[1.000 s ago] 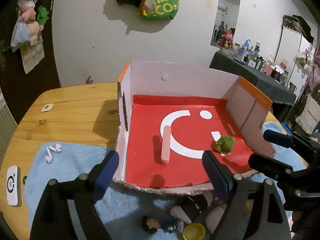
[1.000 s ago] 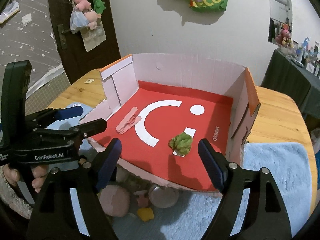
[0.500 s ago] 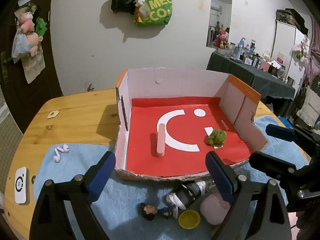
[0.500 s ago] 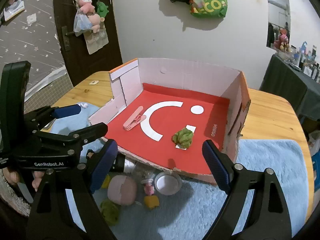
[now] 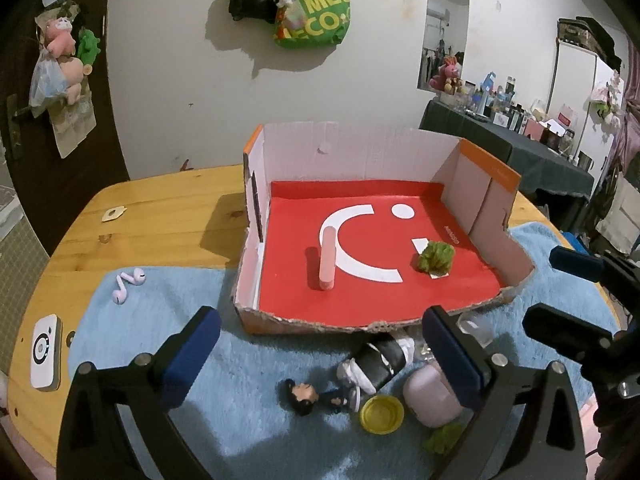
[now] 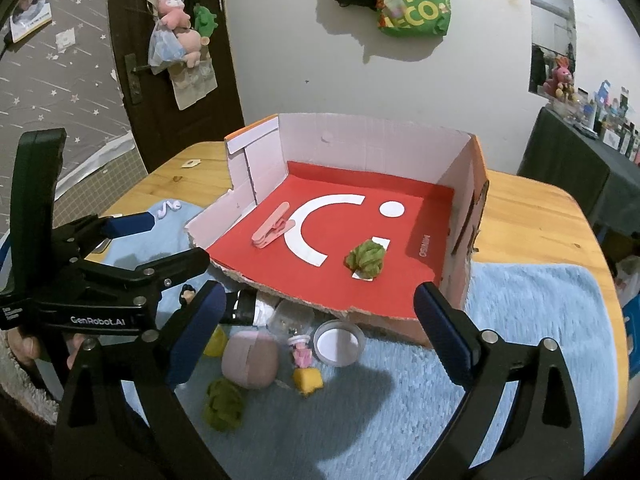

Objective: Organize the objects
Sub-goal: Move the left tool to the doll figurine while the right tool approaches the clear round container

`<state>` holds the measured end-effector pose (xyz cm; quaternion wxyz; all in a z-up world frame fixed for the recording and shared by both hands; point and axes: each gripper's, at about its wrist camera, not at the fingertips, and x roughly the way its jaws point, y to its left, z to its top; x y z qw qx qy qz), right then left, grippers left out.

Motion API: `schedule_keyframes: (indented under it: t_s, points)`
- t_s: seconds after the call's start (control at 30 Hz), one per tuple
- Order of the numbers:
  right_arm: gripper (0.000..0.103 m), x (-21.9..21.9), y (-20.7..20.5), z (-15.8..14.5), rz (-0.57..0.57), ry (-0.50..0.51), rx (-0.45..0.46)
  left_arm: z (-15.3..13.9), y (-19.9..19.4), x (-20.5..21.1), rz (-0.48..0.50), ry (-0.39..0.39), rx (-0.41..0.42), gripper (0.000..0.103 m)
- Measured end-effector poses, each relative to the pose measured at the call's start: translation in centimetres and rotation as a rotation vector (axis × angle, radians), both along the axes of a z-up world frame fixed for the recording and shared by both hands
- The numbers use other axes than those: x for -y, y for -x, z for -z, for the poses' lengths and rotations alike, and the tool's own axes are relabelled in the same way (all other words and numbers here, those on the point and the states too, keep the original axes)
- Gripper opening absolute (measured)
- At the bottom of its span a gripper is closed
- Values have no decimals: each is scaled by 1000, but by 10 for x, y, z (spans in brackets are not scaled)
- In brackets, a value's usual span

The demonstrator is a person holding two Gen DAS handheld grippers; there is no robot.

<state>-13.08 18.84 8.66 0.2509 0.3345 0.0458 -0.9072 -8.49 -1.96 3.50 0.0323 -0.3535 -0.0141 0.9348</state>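
An open cardboard box (image 5: 360,148) (image 6: 360,140) with a red floor holds a pink clip (image 5: 327,258) (image 6: 274,226) and a green scrunchie (image 5: 435,258) (image 6: 366,260). In front of it on the blue mat lie a dark-haired figurine (image 5: 306,394), a black-and-white item (image 5: 380,360), a yellow lid (image 5: 381,414), a pink case (image 5: 428,402) (image 6: 250,362), a second green scrunchie (image 6: 224,404), a white round lid (image 6: 338,342) and a small pink figure (image 6: 302,356). My left gripper (image 5: 320,360) is open and empty above them. My right gripper (image 6: 316,338) is open and empty too.
Pink earbuds (image 5: 128,286) lie on the blue mat (image 5: 240,420) at the left. A white device (image 5: 44,352) sits near the wooden table's (image 5: 160,208) left edge. A door with hanging toys (image 6: 176,32) and a wall stand behind.
Both grippers have pulled back and up from the box. More of the mat and the loose items in front of the box have come into view.
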Motion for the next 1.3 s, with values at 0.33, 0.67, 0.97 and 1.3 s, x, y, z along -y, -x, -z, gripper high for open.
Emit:
schedule_keyframes:
  t_s: [0.33, 0.67, 0.97, 1.3]
  points:
    - [96, -2, -17, 3, -6, -12, 2, 5, -9, 2, 3, -8, 15, 103]
    - [96, -1, -22, 13, -4, -28, 25, 18, -14, 5, -10, -12, 52, 103]
    - [95, -5, -22, 28, 11, -28, 65, 33, -17, 8, -17, -2, 85, 103]
    - [74, -4, -22, 45, 6, -54, 104, 47, -16, 13, -35, 3, 115, 103]
